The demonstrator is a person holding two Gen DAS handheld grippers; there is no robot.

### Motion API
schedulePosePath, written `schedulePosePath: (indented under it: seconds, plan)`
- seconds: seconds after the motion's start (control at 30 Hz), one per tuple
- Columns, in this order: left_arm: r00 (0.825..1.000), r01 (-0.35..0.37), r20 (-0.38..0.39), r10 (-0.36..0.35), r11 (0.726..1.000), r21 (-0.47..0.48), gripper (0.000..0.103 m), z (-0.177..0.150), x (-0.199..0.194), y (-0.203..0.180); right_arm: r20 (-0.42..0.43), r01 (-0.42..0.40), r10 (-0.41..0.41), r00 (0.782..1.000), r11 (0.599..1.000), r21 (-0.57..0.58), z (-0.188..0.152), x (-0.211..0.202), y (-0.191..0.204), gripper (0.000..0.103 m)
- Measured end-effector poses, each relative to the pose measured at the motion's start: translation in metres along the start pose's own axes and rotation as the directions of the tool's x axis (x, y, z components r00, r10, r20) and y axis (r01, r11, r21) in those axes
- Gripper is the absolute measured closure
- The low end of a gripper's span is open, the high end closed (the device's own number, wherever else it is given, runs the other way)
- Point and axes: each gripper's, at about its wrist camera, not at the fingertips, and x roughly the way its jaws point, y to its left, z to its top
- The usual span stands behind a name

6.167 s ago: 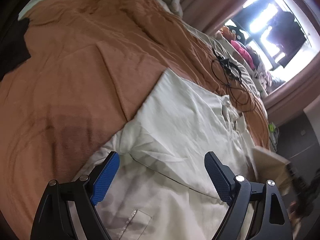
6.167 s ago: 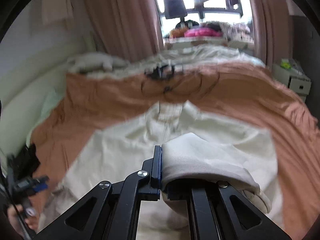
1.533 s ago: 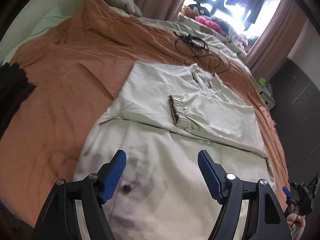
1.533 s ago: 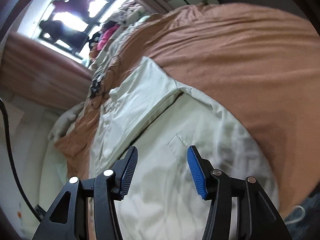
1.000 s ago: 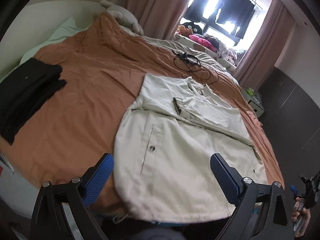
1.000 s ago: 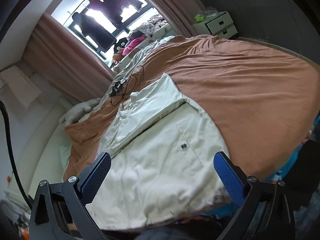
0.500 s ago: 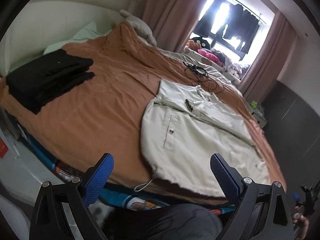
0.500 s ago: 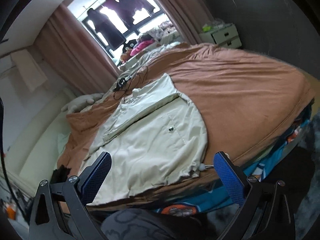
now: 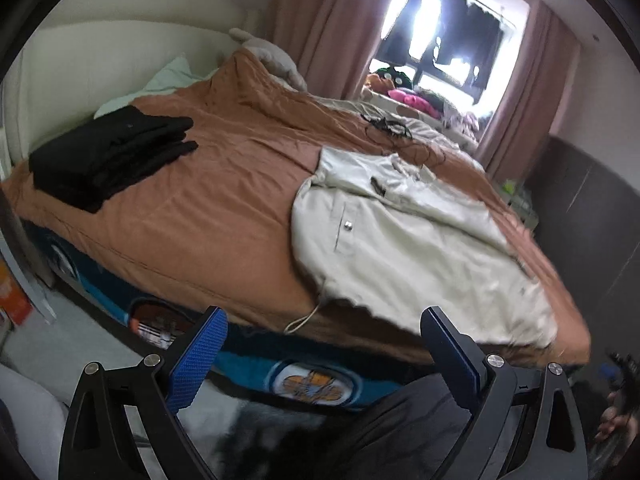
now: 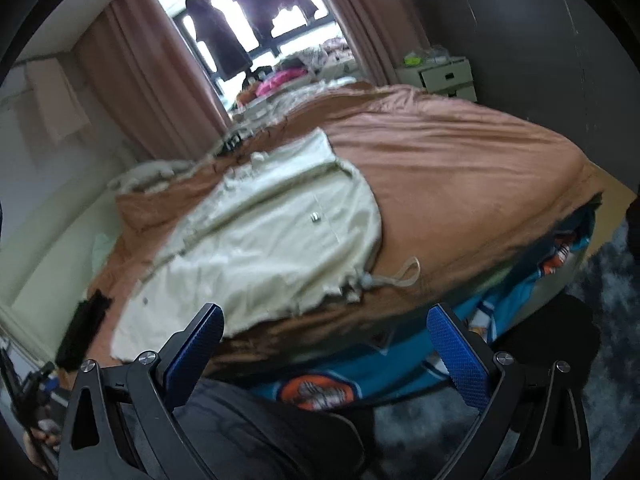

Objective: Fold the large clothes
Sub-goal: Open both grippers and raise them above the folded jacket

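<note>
A pile of folded black clothes (image 9: 108,156) is seen on the far left of the bed (image 9: 208,200), near a pale green pillow (image 9: 160,84). The bed is covered by an orange-brown blanket (image 10: 460,168). To the right of the black pile, well apart from it, the big cream jacket (image 9: 400,244) is laid flat on the blanket. Its sleeves are folded across its upper part. Its bottom edge is placed near the front edge of the bed, and a drawstring (image 9: 302,320) is hung over that edge. A small round snap (image 9: 348,224) can be seen on the jacket's left pocket. Black cables (image 9: 390,126) are left on the bed behind the jacket. Farther back, a bright window (image 9: 444,44) with dark clothes hung in it is framed by pink curtains (image 9: 320,20). A white drawer unit (image 10: 438,76) is seen at the right, past the bed.

The left gripper (image 9: 322,352) is held low in front of the bed, away from the jacket. Its jaws are spread wide and nothing is held in them. The right gripper (image 10: 326,350) is held the same way, with its jaws spread wide and nothing between them. Blue sheets with round pictures (image 10: 316,390) are seen below the blanket. A person's dark trouser leg (image 10: 256,432) is seen under the right gripper.
</note>
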Motion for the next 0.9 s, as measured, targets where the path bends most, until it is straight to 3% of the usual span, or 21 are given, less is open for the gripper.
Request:
schedulePosePath:
  seconds: [0.27, 0.57, 0.73, 0.9]
  plan:
    - [0.998, 0.054, -0.044, -0.055, 0.998, -0.026, 0.000, -0.014, 0.018, 0.012, -0.024, -0.043, 0.043, 0.999, 0.999, -0.006, -0.010, 0.011, 0.000, 0.000]
    - [0.995, 0.064, -0.071, -0.072, 0.992, -0.106, 0.000, 0.006, 0.065, 0.027, -0.053, -0.059, 0.058, 0.997, 0.998, -0.018, 0.004, 0.056, -0.006, 0.000]
    - [0.987, 0.080, -0.126, -0.104, 0.980, -0.183, 0.005, 0.016, 0.103, 0.036, -0.056, -0.098, 0.100, 0.993, 0.994, 0.041, 0.020, 0.085, -0.015, 0.000]
    - [0.972, 0.091, -0.192, -0.135, 0.971, -0.221, 0.028, 0.024, 0.145, 0.039, -0.088, -0.127, 0.140, 0.986, 0.982, 0.143, 0.035, 0.119, -0.034, 0.028]
